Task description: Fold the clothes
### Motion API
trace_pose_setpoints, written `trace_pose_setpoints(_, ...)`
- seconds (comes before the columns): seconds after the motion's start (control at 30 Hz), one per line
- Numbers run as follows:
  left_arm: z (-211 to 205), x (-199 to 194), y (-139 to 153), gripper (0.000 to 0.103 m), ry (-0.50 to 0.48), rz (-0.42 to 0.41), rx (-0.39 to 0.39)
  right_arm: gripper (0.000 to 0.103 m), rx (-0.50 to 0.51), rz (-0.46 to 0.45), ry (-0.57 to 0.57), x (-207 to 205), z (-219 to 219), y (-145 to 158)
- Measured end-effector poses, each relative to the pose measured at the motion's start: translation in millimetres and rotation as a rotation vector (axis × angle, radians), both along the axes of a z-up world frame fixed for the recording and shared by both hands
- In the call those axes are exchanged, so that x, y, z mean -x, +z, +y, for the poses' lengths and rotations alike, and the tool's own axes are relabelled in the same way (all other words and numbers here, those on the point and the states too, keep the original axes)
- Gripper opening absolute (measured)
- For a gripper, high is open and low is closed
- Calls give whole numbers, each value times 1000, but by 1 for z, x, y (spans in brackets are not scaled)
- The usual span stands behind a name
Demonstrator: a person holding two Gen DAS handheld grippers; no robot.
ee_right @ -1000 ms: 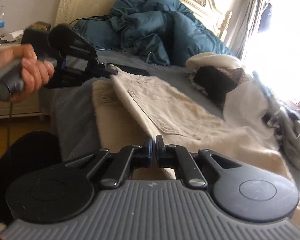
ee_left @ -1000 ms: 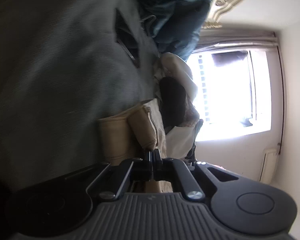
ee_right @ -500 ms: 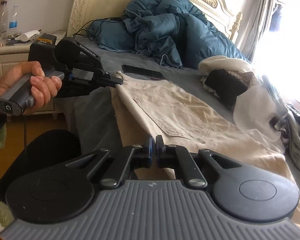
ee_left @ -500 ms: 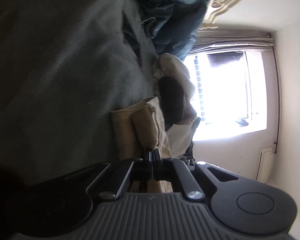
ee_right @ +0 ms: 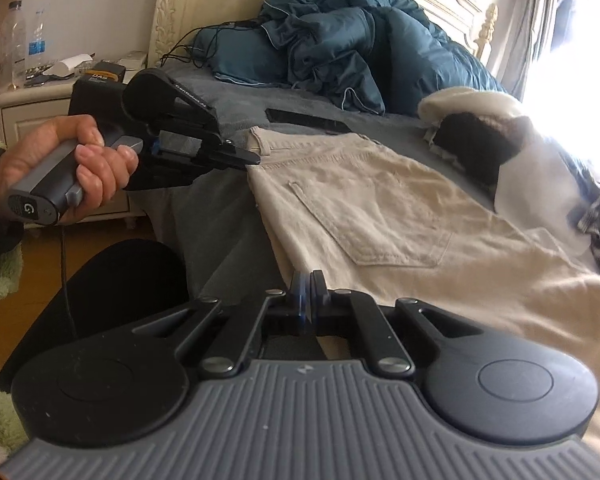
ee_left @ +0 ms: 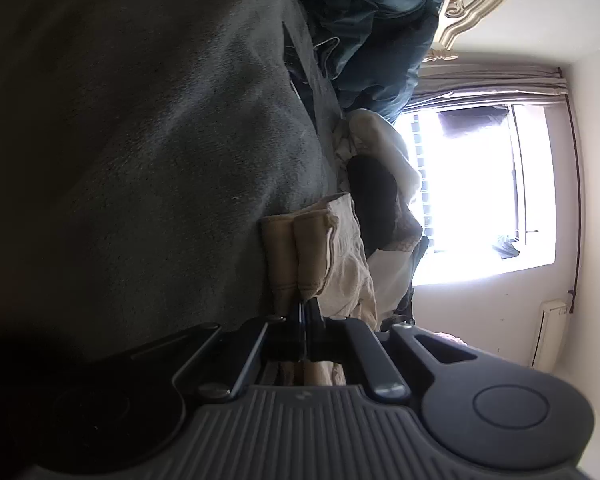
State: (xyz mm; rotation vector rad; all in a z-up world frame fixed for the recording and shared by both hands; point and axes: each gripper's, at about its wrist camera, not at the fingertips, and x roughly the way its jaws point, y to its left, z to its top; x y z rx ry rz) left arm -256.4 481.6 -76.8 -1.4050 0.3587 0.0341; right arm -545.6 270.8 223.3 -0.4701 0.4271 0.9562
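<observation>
Beige trousers [ee_right: 384, 216] spread flat on grey bed sheet [ee_right: 220, 216], waistband pinched in clamped left gripper [ee_right: 252, 158], side edge pinched in clamped right gripper [ee_right: 308, 280]. Just beyond: black strip [ee_right: 308, 120], rumpled blue duvet [ee_right: 340, 48], heap of white and dark clothes [ee_right: 484, 136]. Nightstand [ee_right: 24, 108] with bottles at left.

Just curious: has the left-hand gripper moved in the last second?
Yes. The left gripper, shut on the beige trousers, has dropped lower, away from the black strip on the bed.
</observation>
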Motion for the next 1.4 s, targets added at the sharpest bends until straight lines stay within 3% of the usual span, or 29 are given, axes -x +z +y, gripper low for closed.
trace_pose_setpoints(0.1,0,4,2,6,5,-15,-12,1,-22,31,-16,-2,-6,-1)
trace_pose_setpoints(0.2,-2,17,12,25,43,-5,-75,3,-74,85,-27,-3,-18,3)
trace_pose_setpoints(0.33,-7,35,33,26,64,-28,-186,5,-160,174,-43,-2,-48,7)
trace_pose_setpoints(0.4,-15,37,45,28,37,-55,-239,9,-204,243,-83,-4,-67,4)
trace_pose_setpoints(0.53,-50,18,67,43,-90,-90,-356,18,-350,404,-213,-12,-116,-5)
trace_pose_setpoints(0.7,-108,-29,71,43,-288,-96,-418,22,-552,533,-448,-16,-186,-18)
trace_pose_setpoints(0.8,-134,-51,62,43,-352,-69,-446,27,-673,587,-583,-15,-229,-27)
trace_pose_setpoints(0.93,-143,-61,50,39,-347,-16,-473,34,-774,628,-739,-9,-275,-42)
trace_pose_setpoints(1.1,-133,-56,38,28,-349,-14,-399,41,-1007,769,-839,-3,-319,-68)
trace_pose_setpoints(1.27,-126,-60,32,23,-350,-7,-339,40,-1213,944,-889,-6,-334,-95)
trace_pose_setpoints(1.4,-128,-60,30,23,-351,-9,-356,41,-1260,1018,-951,-9,-331,-96)
